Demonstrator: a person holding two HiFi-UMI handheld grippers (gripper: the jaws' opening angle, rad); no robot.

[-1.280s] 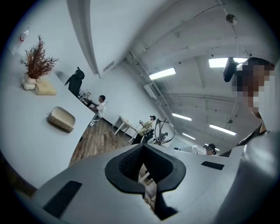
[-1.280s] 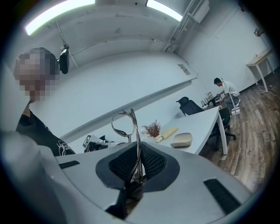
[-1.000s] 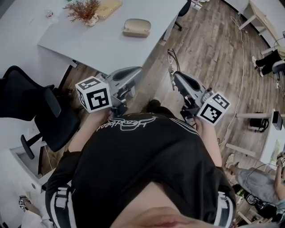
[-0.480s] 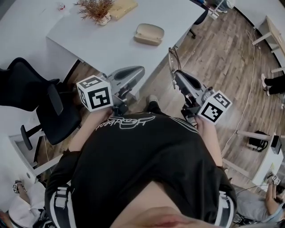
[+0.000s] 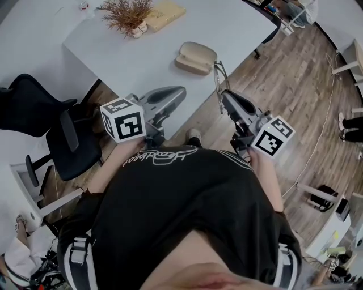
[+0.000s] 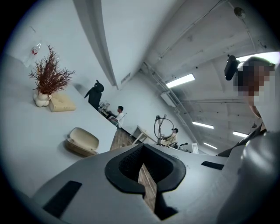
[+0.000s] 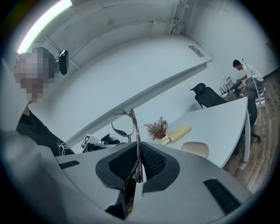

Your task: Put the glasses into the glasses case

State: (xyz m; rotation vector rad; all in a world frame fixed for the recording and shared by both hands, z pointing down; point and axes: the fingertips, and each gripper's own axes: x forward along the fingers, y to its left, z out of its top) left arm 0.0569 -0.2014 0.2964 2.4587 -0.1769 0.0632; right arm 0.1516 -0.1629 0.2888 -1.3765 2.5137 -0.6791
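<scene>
A beige glasses case (image 5: pixel 195 58) lies closed near the corner of the white table (image 5: pixel 113 51); it also shows in the left gripper view (image 6: pixel 82 141) and the right gripper view (image 7: pixel 195 149). My right gripper (image 5: pixel 225 96) is shut on thin metal-framed glasses (image 5: pixel 218 79), which stick up from its jaws (image 7: pixel 127 127). It hovers level just off the table's edge, short of the case. My left gripper (image 5: pixel 180 92) is held level over the table's near edge, jaws together with nothing between them (image 6: pixel 142 159).
A dried plant in a small vase (image 5: pixel 126 14) and a yellow block (image 5: pixel 164 14) sit at the table's far side. A black office chair (image 5: pixel 57 141) stands to the left. Wooden floor lies to the right, and seated people show far off.
Both grippers have travelled forward toward the table. The case and table corner now sit closer to the gripper tips. The glasses stay clamped in the right gripper.
</scene>
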